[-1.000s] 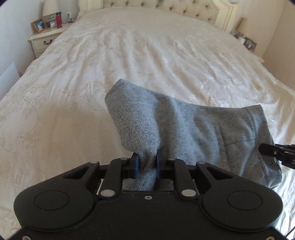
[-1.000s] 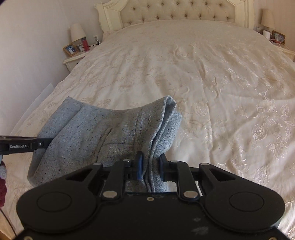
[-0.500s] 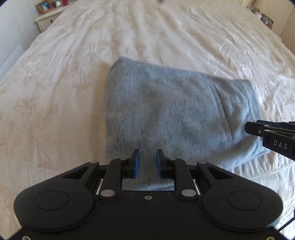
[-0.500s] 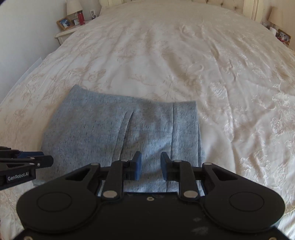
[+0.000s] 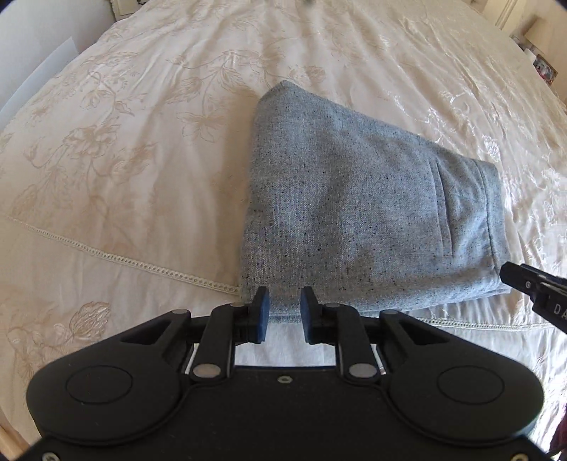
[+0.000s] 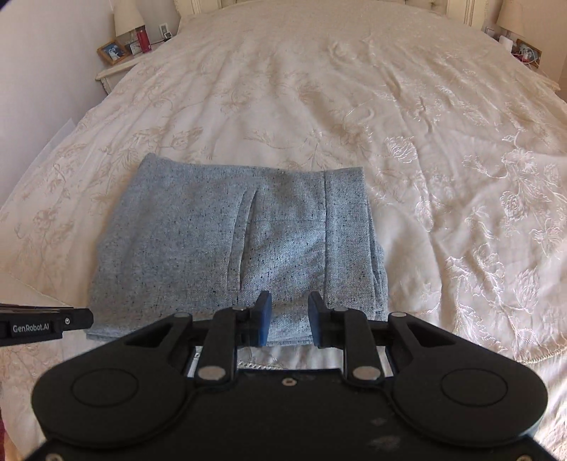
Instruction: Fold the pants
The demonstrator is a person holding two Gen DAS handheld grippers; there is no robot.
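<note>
Left gripper (image 5: 284,305): jaws are standing apart, blue pads (image 5: 263,312) showing on the inner faces, nothing between them. The tips are hovering over the near edge of the pants (image 5: 358,216), at its left corner; contact with the cloth cannot be told.

Right gripper (image 6: 290,308): jaws are likewise standing apart, blue pads (image 6: 264,314) empty. The tips are sitting over the near hem of the pants (image 6: 226,244), right of centre, cloth visible through the gap; contact cannot be told.

Each gripper is showing in the other's view: the right one is poking in at the right edge of the left wrist view (image 5: 535,294), just beside the right corner of the pants; the left one is poking in at the left edge of the right wrist view (image 6: 46,324), just beside the left corner.

Pants: grey, dark-flecked, lying folded into a flat, roughly rectangular stack on the bed (image 6: 354,88), near its foot edge. A pocket slit and a vertical seam are showing on the top layer. Layered edges are stacking up along the right side.

Bed: cream cover with embroidered flowers, a lace strip (image 5: 141,264) running across near the foot. A nightstand (image 6: 117,69) is standing far left by the wall, carrying a framed photo (image 6: 112,51), a lamp (image 6: 127,17) and a red bottle (image 6: 142,40).
</note>
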